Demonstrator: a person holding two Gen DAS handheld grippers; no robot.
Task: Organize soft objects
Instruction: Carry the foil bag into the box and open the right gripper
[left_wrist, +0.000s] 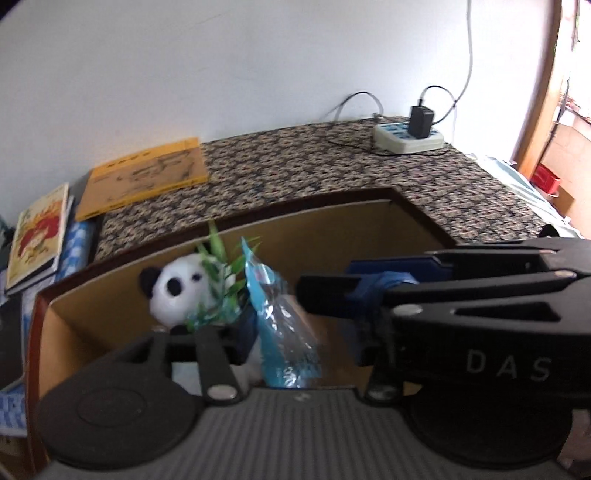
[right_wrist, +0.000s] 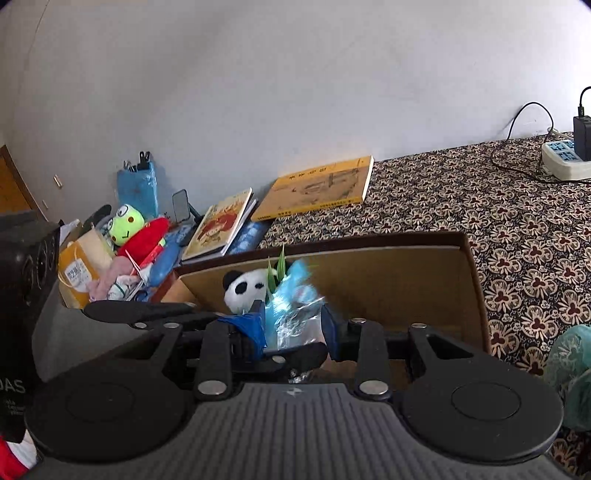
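The right gripper (right_wrist: 293, 325) is clamped on a blue plastic packet (right_wrist: 295, 314) held over the open cardboard box (right_wrist: 406, 284), just beside the panda toy (right_wrist: 245, 288) at the box's left end. The left gripper (left_wrist: 273, 314) stands apart around the same packet, pads not pressing. The box's right half and the patterned cloth (right_wrist: 480, 221) lie free.

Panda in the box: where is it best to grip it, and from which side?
Probably the panda by its round head, from above, jaws across the cheeks. It sits upright near the box back wall; leaves and the bag crowd one side, so the top looks freest.
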